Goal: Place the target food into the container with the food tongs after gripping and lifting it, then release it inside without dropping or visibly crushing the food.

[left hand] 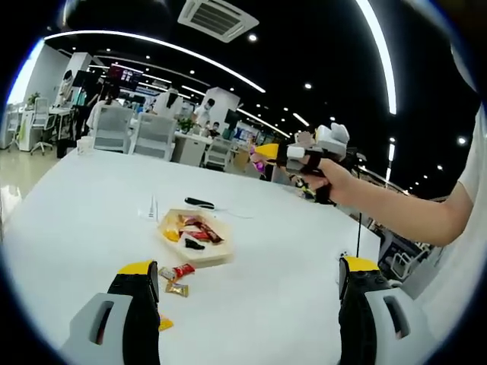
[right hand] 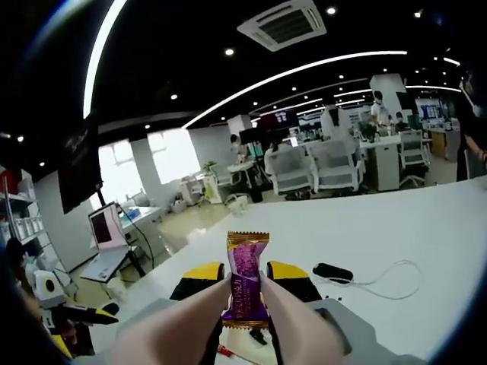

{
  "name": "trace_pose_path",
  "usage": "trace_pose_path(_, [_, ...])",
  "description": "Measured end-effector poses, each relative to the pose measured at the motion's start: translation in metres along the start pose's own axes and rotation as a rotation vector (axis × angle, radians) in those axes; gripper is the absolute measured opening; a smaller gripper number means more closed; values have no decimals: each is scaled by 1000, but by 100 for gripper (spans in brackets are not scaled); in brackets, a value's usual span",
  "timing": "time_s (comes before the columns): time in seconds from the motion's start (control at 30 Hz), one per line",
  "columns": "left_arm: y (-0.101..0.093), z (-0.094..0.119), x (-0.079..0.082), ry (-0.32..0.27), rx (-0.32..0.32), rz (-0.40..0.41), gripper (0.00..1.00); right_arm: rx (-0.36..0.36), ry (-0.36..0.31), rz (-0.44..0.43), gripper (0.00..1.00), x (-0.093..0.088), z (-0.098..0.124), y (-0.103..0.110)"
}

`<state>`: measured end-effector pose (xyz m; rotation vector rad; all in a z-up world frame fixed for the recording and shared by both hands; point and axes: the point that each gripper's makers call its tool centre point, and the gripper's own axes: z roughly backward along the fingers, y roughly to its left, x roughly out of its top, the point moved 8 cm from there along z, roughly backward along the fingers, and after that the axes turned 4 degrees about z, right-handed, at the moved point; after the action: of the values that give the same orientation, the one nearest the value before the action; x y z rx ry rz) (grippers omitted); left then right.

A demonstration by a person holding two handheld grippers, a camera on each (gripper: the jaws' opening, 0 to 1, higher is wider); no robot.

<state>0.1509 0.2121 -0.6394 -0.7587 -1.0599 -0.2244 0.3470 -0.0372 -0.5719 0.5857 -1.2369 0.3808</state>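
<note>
Above a broad white table [left hand: 289,304] in an open-plan office, a person works 2 hand-held grippers. Seen from the left gripper view, the right gripper [left hand: 268,151] is held high in the air on an outstretched arm, well clear of the tabletop. Seen from the right gripper view, that gripper's tong-like pale fingers [right hand: 194,319] are closed on a purple foil snack packet with gold crimped ends [right hand: 244,286]. The packet stands upright between them and looks flat and undented, so the grip seems gentle enough to avoid crushing it.

Down on the table sits a shallow pale wooden tray [left hand: 221,257], already holding several wrapped sweets in red and yellow. It appears to be the container, which would explain the raised carry: the packet has height to clear the tray's rim. 2 more wrapped sweets, a red one [left hand: 183,269] and a gold one [left hand: 176,289], lie loose just beside the tray, awaiting their turn.

The left gripper [left hand: 249,280] hovers low near the table with its black, yellow-tipped jaws spread wide and nothing between them. A black cabled device [right hand: 332,272] rests farther along the table.
</note>
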Motion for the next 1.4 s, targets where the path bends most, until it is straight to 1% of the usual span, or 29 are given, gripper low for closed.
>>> trace_pose_path(0.17, [7, -1, -1, 6, 9, 12, 99, -8, -18, -7, 21, 0, -3, 0])
trace_pose_path(0.37, [9, -7, -1, 12, 6, 22, 99, -14, -20, -15, 21, -2, -13, -2])
trace_pose_path(0.73, [18, -11, -2, 24, 11, 33, 99, -46, 13, -2, 22, -11, -29, -10])
trace_pose_path(1.0, [26, -12, -1, 29, 13, 40, 99, -71, 24, -4, 22, -13, -31, -19])
trace_pose_path(1.23, [29, -14, -1, 34, 8, 45, 99, -93, 56, 1, 22, -19, -31, -27])
trace_pose_path(1.37, [31, -14, -4, 42, 11, 54, 99, -86, 70, -41, 25, -22, -32, -27])
trace_pose_path(1.4, [31, -14, -5, 43, 11, 54, 99, -84, 67, -35, 26, -22, -32, -27])
